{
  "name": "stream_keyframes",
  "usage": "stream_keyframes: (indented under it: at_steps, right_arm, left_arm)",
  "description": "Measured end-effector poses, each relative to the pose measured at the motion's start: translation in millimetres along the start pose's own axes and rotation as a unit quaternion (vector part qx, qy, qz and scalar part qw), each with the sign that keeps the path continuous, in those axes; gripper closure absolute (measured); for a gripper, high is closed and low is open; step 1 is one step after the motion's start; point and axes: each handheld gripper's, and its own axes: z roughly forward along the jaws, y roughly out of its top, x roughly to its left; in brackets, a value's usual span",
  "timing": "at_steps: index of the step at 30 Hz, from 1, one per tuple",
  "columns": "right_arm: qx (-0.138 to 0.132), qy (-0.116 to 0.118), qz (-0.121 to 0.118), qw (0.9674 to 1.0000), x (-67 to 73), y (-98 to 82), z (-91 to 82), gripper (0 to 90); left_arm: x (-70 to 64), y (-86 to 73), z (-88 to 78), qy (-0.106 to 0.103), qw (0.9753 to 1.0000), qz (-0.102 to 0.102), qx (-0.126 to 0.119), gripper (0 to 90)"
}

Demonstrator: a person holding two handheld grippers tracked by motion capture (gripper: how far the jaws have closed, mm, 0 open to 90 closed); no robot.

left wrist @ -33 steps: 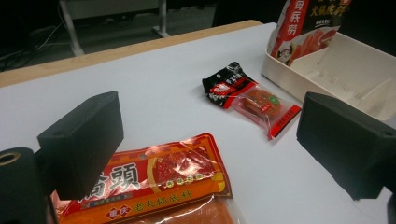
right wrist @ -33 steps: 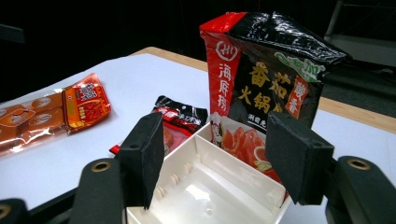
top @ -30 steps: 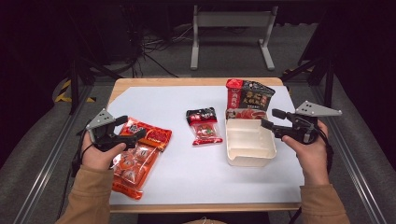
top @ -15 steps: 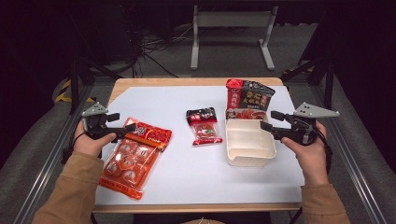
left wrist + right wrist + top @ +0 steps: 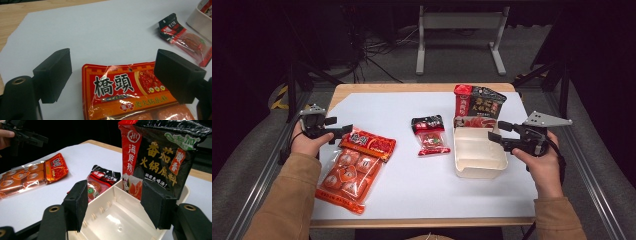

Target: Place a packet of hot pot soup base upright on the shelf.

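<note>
From the high view, your left tongs [image 5: 343,131] sit at the worktop's [image 5: 412,190] left edge, jaws spread and holding nothing, their tips just beside the top end of the large orange packet [image 5: 356,167]. That packet lies flat and slanted, running from near your left tongs down toward the front-left corner. A small red-and-black sachet [image 5: 429,135] lies flat about mid-worktop. To its right stands the cream tray [image 5: 477,165], and a black-and-red pouch [image 5: 479,106] stands upright at the tray's far end. Your right tongs [image 5: 497,134] reach in from the right edge over the tray's right rim, jaws apart and empty.

In the left gripper view, your left tongs [image 5: 112,75] are spread wide with the printed header of the large orange packet [image 5: 125,100] lying on the white sheet between and below the jaws; neither jaw touches it. The small sachet [image 5: 183,37] lies well beyond at the upper right, and a corner of the cream tray [image 5: 200,17] shows past it.

In the right gripper view, your right tongs [image 5: 115,206] are spread over the cream tray [image 5: 112,220], which has a divider across it. The black-and-red pouch [image 5: 160,155] stands in the tray's far compartment. The sachet [image 5: 100,181] lies just beside the tray, the orange packet [image 5: 32,175] lies farther off, and your left tongs [image 5: 25,136] hover at the upper left.
</note>
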Motion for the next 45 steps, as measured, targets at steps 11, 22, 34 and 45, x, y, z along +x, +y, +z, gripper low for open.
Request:
stream_keyframes:
  at_steps: [11, 22, 34, 45]
  right_arm:
    - [-0.015, 0.018, -0.006, 0.9997, 0.2, 0.3, -0.7, 40.2]
    - [-0.014, 0.023, -0.013, 0.9995, 1.1, -0.1, 0.0, 36.5]
    - [-0.015, 0.027, -0.016, 0.9994, 1.9, 0.0, 0.4, 36.7]
    - [-0.010, 0.036, -0.016, 0.9992, 3.1, -0.6, 2.6, 38.1]
  left_arm:
    - [17.6, -4.0, 26.1, 0.002, 0.9983, -0.042, 0.039, 13.6]
    - [23.7, -8.4, 40.5, 0.002, 0.9985, -0.028, 0.047, 10.7]
    - [24.3, -14.9, 47.6, -0.005, 0.9959, -0.033, 0.084, 16.4]
    - [28.5, -23.6, 50.7, -0.029, 0.9937, -0.038, 0.101, 27.3]
